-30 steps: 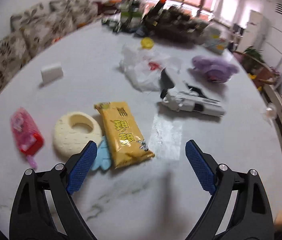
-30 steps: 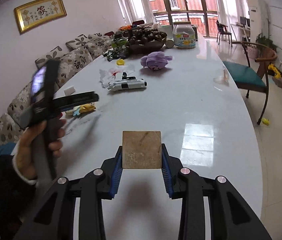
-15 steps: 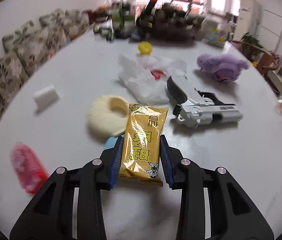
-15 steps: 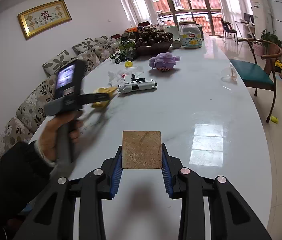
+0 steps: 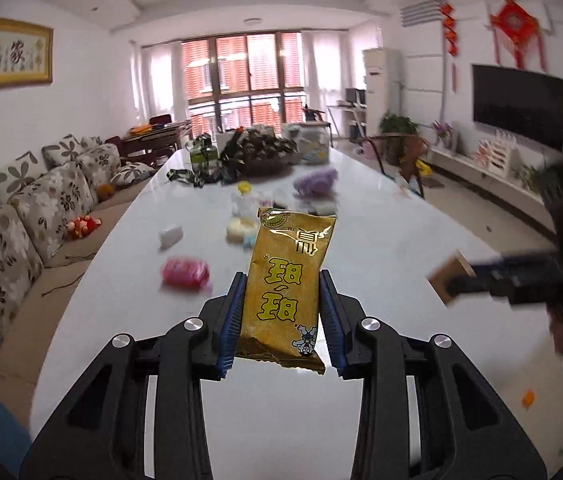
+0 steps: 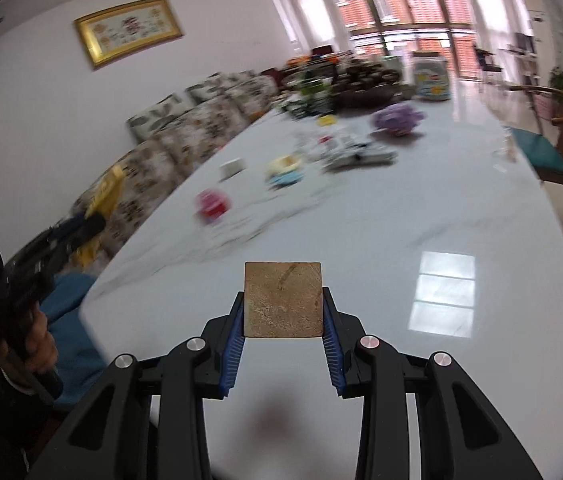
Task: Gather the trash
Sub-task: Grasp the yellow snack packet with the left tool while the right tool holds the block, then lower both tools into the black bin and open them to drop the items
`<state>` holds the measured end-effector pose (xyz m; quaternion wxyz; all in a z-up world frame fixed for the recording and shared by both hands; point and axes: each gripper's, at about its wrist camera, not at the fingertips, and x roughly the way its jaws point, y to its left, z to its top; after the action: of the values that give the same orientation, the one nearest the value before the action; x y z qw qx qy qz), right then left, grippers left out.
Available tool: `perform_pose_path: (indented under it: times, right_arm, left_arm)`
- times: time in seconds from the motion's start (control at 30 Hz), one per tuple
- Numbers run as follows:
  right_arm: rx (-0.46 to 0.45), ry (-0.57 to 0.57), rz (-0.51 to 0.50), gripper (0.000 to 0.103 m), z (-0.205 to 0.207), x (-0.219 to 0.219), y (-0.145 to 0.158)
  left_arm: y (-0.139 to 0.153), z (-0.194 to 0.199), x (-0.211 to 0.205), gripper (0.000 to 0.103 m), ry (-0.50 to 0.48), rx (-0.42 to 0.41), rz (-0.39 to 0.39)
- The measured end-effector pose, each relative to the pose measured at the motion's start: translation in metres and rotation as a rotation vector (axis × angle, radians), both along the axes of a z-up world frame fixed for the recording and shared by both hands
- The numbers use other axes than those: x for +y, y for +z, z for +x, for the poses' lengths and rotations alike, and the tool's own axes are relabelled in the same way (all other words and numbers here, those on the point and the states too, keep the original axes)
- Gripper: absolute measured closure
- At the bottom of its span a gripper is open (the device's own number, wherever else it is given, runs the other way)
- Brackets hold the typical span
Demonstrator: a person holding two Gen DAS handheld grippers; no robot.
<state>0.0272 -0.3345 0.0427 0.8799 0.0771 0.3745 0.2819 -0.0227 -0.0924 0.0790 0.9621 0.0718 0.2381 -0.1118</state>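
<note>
While the left gripper [image 5: 281,320] clamps a yellow packet [image 5: 287,288], the right gripper [image 6: 283,328] pinches a brown square [image 6: 282,299].

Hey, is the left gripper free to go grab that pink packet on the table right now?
Probably not yet. The left gripper is already shut on the yellow snack packet, lifted off the table. The pink packet lies unobstructed ahead to its left, but the jaws are full.

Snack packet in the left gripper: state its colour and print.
The snack packet is gold with yellow characters outlined in dark; it shows best in the left wrist view.
</note>
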Motion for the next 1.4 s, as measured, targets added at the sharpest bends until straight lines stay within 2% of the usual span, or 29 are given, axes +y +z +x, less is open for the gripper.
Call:
perform_pose_path:
  times: [0.1,0.2,0.27,0.4,0.43,0.47,0.5,0.53,0.57,0.6,0.67,0.83,0.97,1.03,1.1,1.2,1.27,1.4]
  right_arm:
    - [0.027,0.093,-0.006,0.068,-0.057,0.026,-0.008]
    - [0.09,0.189,-0.026,0.068,-0.105,0.052,-0.029]
    - [0.156,0.241,-0.053,0.068,-0.126,0.07,-0.056]
    - [0.279,0.273,-0.115,0.068,-0.131,0.095,-0.12]
    - [0.301,0.279,-0.146,0.064,-0.129,0.102,-0.138]
    - [0.329,0.292,-0.193,0.041,-0.125,0.111,-0.164]
    - [0.348,0.292,-0.231,0.03,-0.121,0.117,-0.184]
    - [0.365,0.296,-0.26,0.03,-0.118,0.122,-0.203]
    - [0.378,0.301,-0.279,0.034,-0.115,0.125,-0.214]
    - [0.4,0.301,-0.294,0.035,-0.113,0.127,-0.225]
    - [0.415,0.29,-0.277,0.035,-0.114,0.126,-0.226]
    - [0.321,0.282,-0.239,0.035,-0.124,0.116,-0.181]
    - [0.227,0.271,-0.152,0.035,-0.131,0.099,-0.115]
    - [0.143,0.274,-0.112,0.031,-0.127,0.089,-0.069]
    - [0.074,0.26,-0.096,0.029,-0.112,0.083,-0.037]
    - [-0.027,0.201,-0.12,0.026,-0.059,0.07,0.002]
    - [-0.097,0.132,-0.171,0.026,-0.004,0.063,0.017]
    - [-0.096,0.034,-0.233,0.026,0.12,0.05,0.02]
  left_arm:
    - [-0.028,-0.055,0.012,0.068,-0.013,0.049,0.031]
    - [-0.071,-0.097,0.029,0.068,-0.015,0.185,0.013]
    - [-0.104,-0.11,0.039,0.068,-0.01,0.273,0.014]
    - [-0.169,-0.106,0.053,0.067,-0.002,0.441,0.016]
    - [-0.191,-0.1,0.054,0.065,-0.004,0.502,0.03]
    - [-0.211,-0.094,0.055,0.052,-0.005,0.551,0.047]
    - [-0.229,-0.088,0.054,0.031,0.003,0.581,0.074]
    - [-0.251,-0.083,0.055,0.023,0.042,0.593,0.126]
    - [-0.267,-0.079,0.054,0.02,0.052,0.619,0.154]
    - [-0.281,-0.075,0.053,0.02,0.052,0.654,0.175]
    - [-0.296,-0.076,0.054,0.02,0.074,0.696,0.206]
    - [-0.271,-0.088,0.051,0.02,0.082,0.629,0.239]
    - [-0.237,-0.099,0.053,0.02,0.132,0.591,0.237]
    - [-0.209,-0.097,0.057,0.02,0.153,0.541,0.255]
    - [-0.177,-0.091,0.06,0.02,0.171,0.517,0.246]
    - [-0.13,-0.067,0.072,0.019,0.196,0.486,0.16]
    - [-0.109,-0.049,0.075,0.016,0.232,0.449,0.153]
    - [-0.079,-0.008,0.079,0.015,0.293,0.378,0.102]
